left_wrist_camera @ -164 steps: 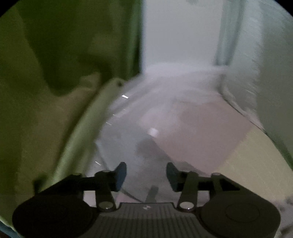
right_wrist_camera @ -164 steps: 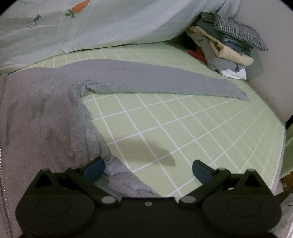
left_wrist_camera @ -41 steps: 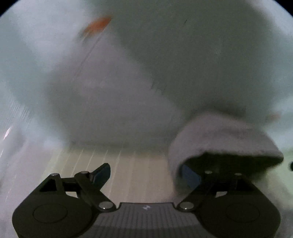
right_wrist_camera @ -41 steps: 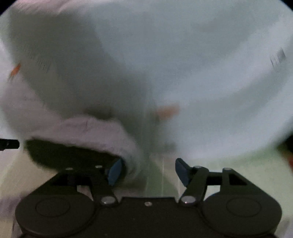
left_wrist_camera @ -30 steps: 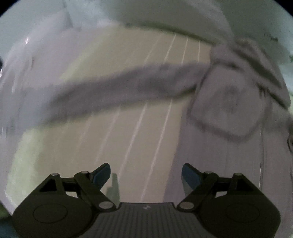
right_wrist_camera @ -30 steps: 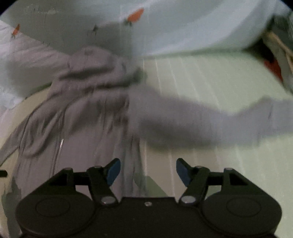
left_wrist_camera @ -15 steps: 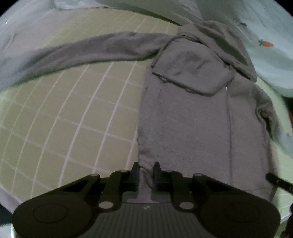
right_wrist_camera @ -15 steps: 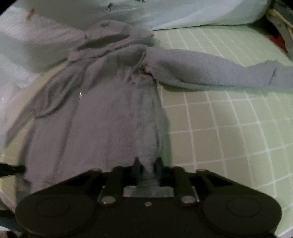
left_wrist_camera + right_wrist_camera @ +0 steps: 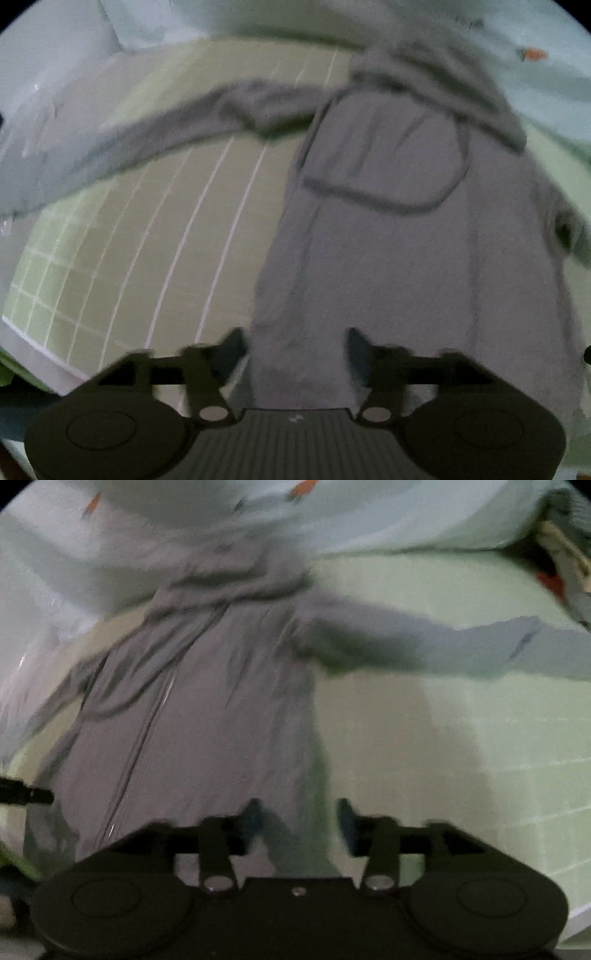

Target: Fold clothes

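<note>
Both the left gripper [image 9: 295,343] and right gripper [image 9: 297,812] gape empty over the grey hoodie's [image 9: 388,258] hem at the mattress's [image 9: 461,738] near edge, likely leaving it spread flat for folding

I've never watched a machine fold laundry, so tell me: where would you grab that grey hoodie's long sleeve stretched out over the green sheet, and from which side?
Probably at the cuff end of the sleeve, coming down from above with the right gripper. It lies flat and straight, away from the hoodie body, so the free end should swing inward easily.

Left hand-held gripper [image 9: 295,350] gapes over grey hoodie [image 9: 399,258].
</note>
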